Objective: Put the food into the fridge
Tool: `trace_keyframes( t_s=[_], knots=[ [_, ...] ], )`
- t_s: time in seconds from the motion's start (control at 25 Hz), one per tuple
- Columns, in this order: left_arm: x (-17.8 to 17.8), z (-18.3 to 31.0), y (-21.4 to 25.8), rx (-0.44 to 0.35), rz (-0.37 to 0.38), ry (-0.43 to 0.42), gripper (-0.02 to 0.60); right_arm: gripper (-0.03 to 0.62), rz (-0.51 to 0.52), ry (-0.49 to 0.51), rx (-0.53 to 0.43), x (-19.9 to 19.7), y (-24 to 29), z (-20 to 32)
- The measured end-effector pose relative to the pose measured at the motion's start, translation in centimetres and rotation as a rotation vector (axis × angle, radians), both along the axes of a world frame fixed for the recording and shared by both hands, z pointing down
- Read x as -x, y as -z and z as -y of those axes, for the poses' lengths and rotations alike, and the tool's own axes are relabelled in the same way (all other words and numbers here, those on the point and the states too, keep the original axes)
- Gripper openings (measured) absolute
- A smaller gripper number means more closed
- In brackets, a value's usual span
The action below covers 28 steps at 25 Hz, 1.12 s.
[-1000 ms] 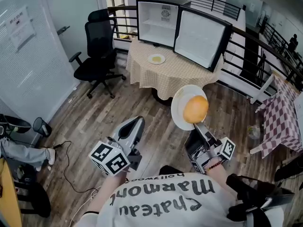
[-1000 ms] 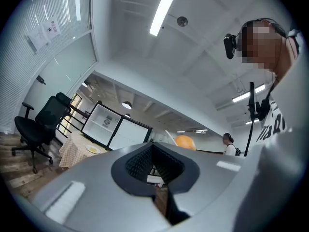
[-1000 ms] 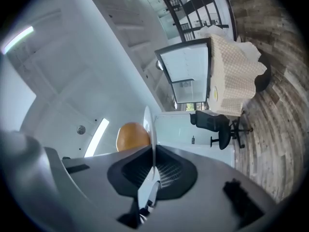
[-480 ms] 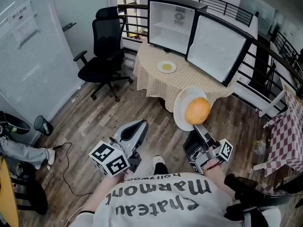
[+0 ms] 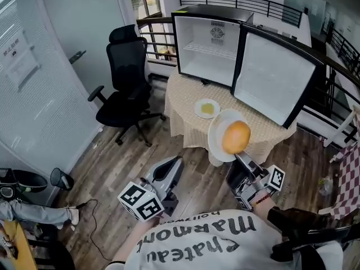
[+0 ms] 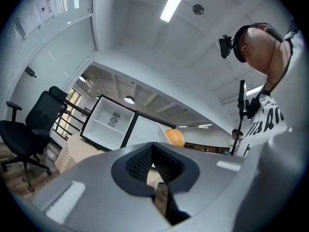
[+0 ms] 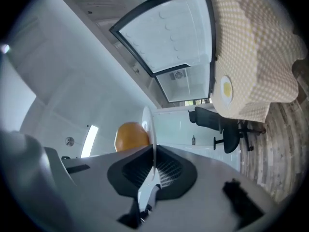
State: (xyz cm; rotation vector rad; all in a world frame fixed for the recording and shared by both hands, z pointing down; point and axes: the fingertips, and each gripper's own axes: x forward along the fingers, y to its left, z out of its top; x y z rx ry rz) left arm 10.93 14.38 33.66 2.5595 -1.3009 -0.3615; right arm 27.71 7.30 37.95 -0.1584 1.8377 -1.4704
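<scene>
Clearly, the right gripper [image 5: 238, 156] was clamped on the near rim of a white plate [image 5: 216, 138], its jaws pressed shut on the thin edge, which the right gripper view showed running edge-on between the pads. On that plate sat a round orange food [image 5: 236, 136], resting a little toward the gripper's side. Plate and food were held up in the air on the person's side of a table [image 5: 188, 103] draped in a pale checked cloth, and had not reached the fridge [image 5: 207, 41]. That fridge stood on the far part of the table with its interior white and bare-shelved, and the fridge door [image 5: 275, 80] swung wide open to the right. Between the fridge and the held plate, a small plate [image 5: 207, 108] with something yellow lay on the cloth. The left gripper [image 5: 176, 162] hung lower at the left, its jaws closed together with nothing between them. A black office chair [image 5: 126, 89] stood to the left of the table on the wooden floor [image 5: 112, 162].
</scene>
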Motion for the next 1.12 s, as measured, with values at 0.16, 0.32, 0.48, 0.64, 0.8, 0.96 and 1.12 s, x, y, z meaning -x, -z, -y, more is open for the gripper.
trace_keyframes(
  t_s=[0.16, 0.32, 0.48, 0.64, 0.8, 0.96, 1.12],
  knots=[
    [0.6, 3.8, -0.7, -0.017, 0.010, -0.028, 0.006, 0.021, -0.039, -0.009, 0.041, 1.3, -1.1, 5.1],
    [2.3, 7.3, -0.9, -0.021, -0.028, -0.013, 0.006, 0.023, -0.058, -0.003, 0.044, 3.3, -1.4, 8.9],
    [3.5, 9.9, -0.7, -0.011, -0.058, -0.017, 0.006, 0.021, -0.044, 0.007, 0.055, 4.9, -1.8, 11.2],
    [4.6, 12.1, -0.9, -0.004, -0.039, -0.018, 0.006, 0.021, -0.033, -0.014, 0.073, 5.6, -2.5, 12.5],
    [6.2, 15.1, -1.6, 0.013, -0.007, -0.032, 0.006, 0.023, -0.036, -0.061, 0.063, 6.7, -2.6, 14.3],
    [8.4, 18.3, -1.1, 0.017, -0.047, -0.107, 0.006, 0.023, -0.034, -0.146, 0.067, 7.8, -2.3, 16.3],
    [11.0, 21.1, 0.2, 0.012, -0.057, -0.182, 0.006, 0.023, -0.023, -0.230, 0.078, 9.8, -1.7, 18.2]
  ],
)
